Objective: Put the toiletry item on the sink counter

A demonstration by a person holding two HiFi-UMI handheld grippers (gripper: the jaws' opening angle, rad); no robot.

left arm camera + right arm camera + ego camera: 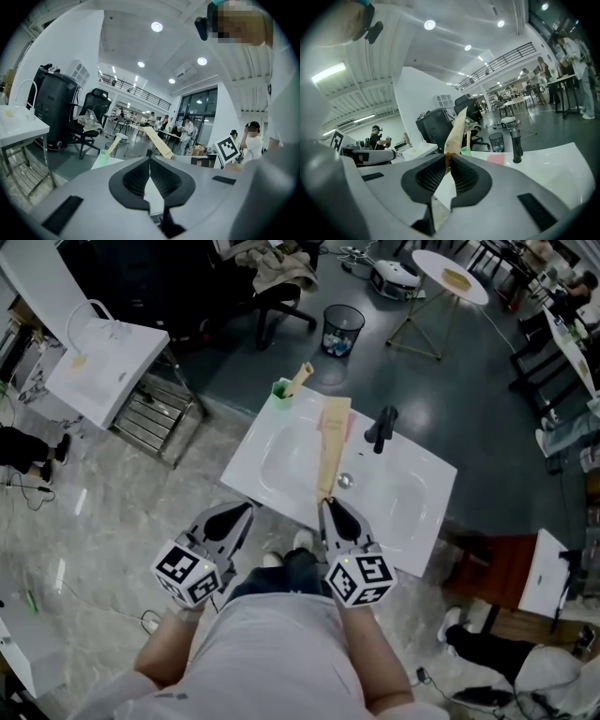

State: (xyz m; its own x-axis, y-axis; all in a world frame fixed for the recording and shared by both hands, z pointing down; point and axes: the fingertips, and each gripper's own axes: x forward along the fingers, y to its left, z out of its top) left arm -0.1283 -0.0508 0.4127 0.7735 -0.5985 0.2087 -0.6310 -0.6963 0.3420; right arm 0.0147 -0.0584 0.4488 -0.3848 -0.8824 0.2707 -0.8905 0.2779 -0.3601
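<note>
The toiletry item (330, 448) is a long flat beige tube. It reaches from my right gripper (327, 506) out over the basin of the white sink (424, 519). The right gripper is shut on its near end, and in the right gripper view the tube (457, 125) rises tilted from between the pads of that gripper (448, 157). My left gripper (246, 510) hangs at the sink's near edge, shut, with nothing between its jaws (150, 159). From the left gripper view the tube (158, 141) shows slanting to the right.
A black faucet (382, 427) stands at the sink's far side, with a pink pad (352, 424) beside it. A green cup (281, 388) holding a wooden-handled item sits on the far left corner. A second white sink (103, 362), a bin (342, 329) and a brown stool (487, 568) stand around.
</note>
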